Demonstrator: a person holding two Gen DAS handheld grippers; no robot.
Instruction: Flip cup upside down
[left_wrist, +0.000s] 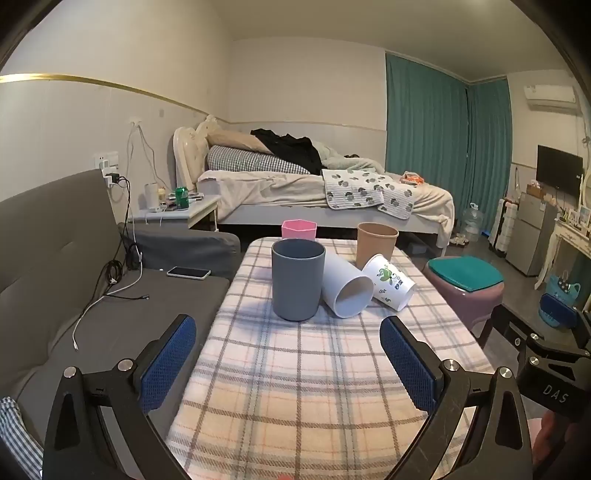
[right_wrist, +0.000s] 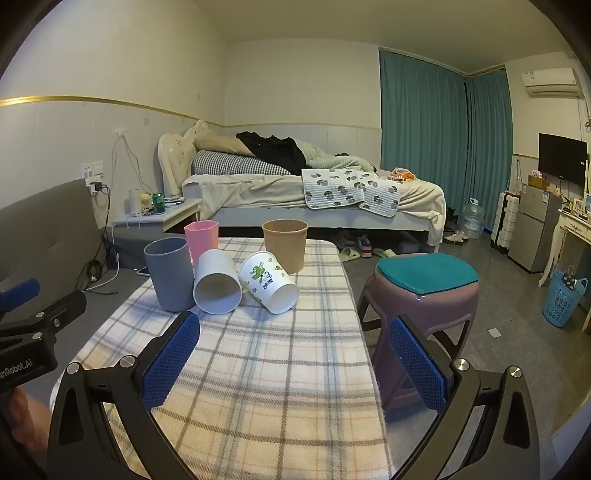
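Note:
Several cups stand on a plaid-covered table (left_wrist: 295, 369) (right_wrist: 280, 369). A grey cup (left_wrist: 297, 278) (right_wrist: 171, 273) is upright. A plain white cup (left_wrist: 345, 286) (right_wrist: 216, 282) and a white flower-print cup (left_wrist: 389, 282) (right_wrist: 267, 280) lie on their sides, mouths toward me. A pink cup (left_wrist: 298, 229) (right_wrist: 202, 236) and a tan cup (left_wrist: 376, 243) (right_wrist: 285, 243) stand upright behind. My left gripper (left_wrist: 288, 332) is open and empty, short of the grey cup. My right gripper (right_wrist: 295, 334) is open and empty, near the table's right edge.
A grey sofa (left_wrist: 74, 280) with a phone (left_wrist: 188, 272) and cables is left of the table. A purple stool with a teal cushion (right_wrist: 424, 284) (left_wrist: 465, 280) stands right of it. A bed (right_wrist: 314, 192) is behind. The right gripper's body (left_wrist: 546, 373) shows in the left wrist view.

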